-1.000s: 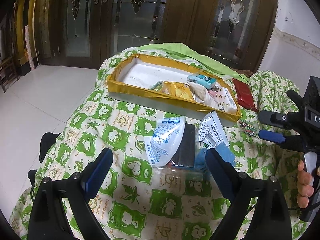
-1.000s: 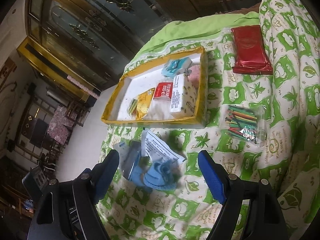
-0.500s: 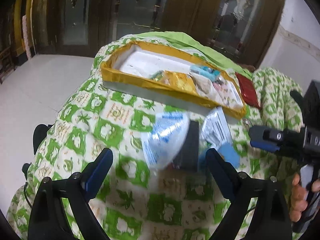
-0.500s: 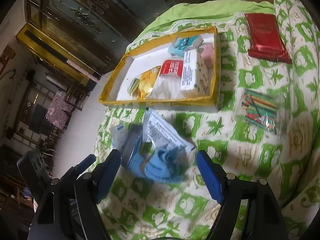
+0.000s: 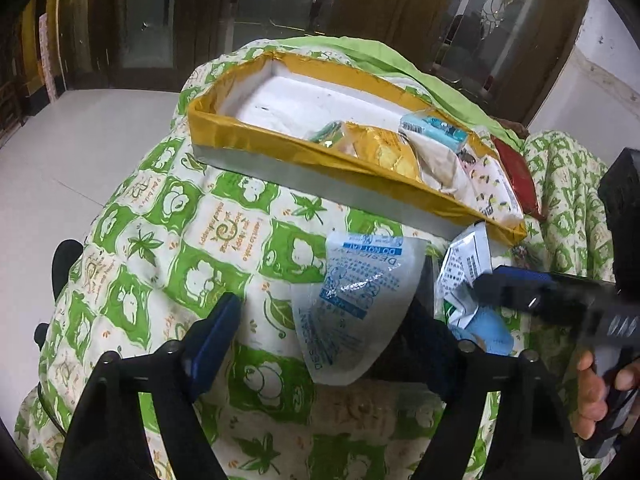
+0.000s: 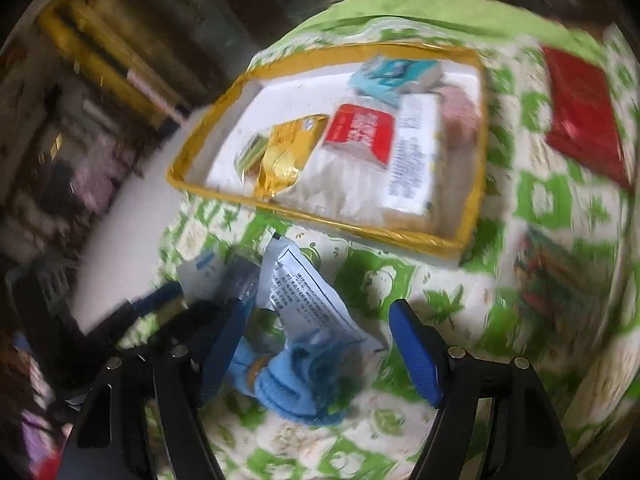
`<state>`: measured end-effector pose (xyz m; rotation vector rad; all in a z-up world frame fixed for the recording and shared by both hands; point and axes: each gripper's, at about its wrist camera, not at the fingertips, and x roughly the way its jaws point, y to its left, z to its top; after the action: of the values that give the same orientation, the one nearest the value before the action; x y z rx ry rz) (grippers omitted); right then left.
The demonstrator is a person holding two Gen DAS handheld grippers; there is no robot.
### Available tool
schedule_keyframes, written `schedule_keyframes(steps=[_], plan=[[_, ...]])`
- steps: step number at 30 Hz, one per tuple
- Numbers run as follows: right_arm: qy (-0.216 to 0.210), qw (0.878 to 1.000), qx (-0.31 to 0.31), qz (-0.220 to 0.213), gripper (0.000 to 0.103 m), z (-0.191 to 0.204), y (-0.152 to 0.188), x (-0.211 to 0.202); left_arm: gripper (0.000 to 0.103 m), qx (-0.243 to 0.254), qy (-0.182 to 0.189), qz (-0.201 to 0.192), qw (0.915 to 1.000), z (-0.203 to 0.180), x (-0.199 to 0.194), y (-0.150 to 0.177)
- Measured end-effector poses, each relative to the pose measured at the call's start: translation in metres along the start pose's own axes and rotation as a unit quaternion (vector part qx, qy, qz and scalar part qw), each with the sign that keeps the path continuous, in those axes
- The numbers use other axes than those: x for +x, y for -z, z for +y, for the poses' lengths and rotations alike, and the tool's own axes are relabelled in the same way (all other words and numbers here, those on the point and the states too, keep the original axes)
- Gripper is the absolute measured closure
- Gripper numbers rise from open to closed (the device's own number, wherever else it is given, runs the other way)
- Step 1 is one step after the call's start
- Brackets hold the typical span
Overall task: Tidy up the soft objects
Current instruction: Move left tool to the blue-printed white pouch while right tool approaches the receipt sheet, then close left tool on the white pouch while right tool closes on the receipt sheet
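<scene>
Left wrist view: the left gripper (image 5: 320, 334) points down at a quilt (image 5: 224, 236) printed in green and white, its blue fingers (image 5: 210, 336) apart after just closing part of the way. A white desiccant sachet (image 5: 352, 308) lies between them, nearer the right finger; neither pad clearly presses on it. Just right of that finger sit a printed white packet (image 5: 468, 260) and a light-blue cloth (image 5: 488, 328), with a dark flat item between sachet and packet. Beyond the fingertips lies a gold-rimmed tray (image 5: 280, 152) holding a yellow pouch (image 5: 384, 152), a teal pack (image 5: 434, 126) and white packs at its right end. A red packet (image 5: 518, 176) lies past the tray's right corner. At far right the right gripper (image 5: 552, 292), blurred, reaches in over the pile, a hand (image 5: 600, 392) on its grip.

Right wrist view, blurred: the right gripper (image 6: 316, 340) stands with fingers (image 6: 416, 348) apart, having just narrowed slightly, and the blue cloth (image 6: 296, 376) and printed packet (image 6: 304, 292) lie between them, close to the left finger; contact cannot be judged. The left gripper's blue tip (image 6: 160, 300) shows left of that finger. Ahead is the tray (image 6: 472, 216), with a red-labelled pack (image 6: 360, 132) among its contents; the red packet (image 6: 580, 116) is to the far upper right.
</scene>
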<state>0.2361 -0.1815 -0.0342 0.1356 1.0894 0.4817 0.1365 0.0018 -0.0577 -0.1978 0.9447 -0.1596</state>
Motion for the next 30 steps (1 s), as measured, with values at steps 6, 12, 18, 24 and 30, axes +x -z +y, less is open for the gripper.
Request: schedule_keyframes(steps=[6,12,18,24,30], plan=[[0.046,0.997,-0.057,0.028,0.042,0.015,-0.002,0.024,0.041,-0.006,0.026,-0.001,0.9996,0.001,0.003,-0.004],[0.084,0.993,-0.079,0.005,0.062,0.024,0.005,0.027,0.059,0.019,0.037,0.000,0.9991,-0.013,0.010,-0.003],[0.087,0.995,-0.048,-0.015,0.064,0.016,0.011,0.014,0.042,-0.008,0.021,-0.005,0.9997,0.000,0.011,-0.003],[0.074,0.997,-0.033,-0.021,0.064,0.013,0.017,0.003,0.053,-0.016,0.031,-0.003,0.9994,0.005,0.011,-0.001],[0.065,0.997,-0.028,-0.033,0.064,0.014,0.023,-0.007,0.070,0.014,0.014,-0.014,0.9997,-0.005,0.009,0.002]])
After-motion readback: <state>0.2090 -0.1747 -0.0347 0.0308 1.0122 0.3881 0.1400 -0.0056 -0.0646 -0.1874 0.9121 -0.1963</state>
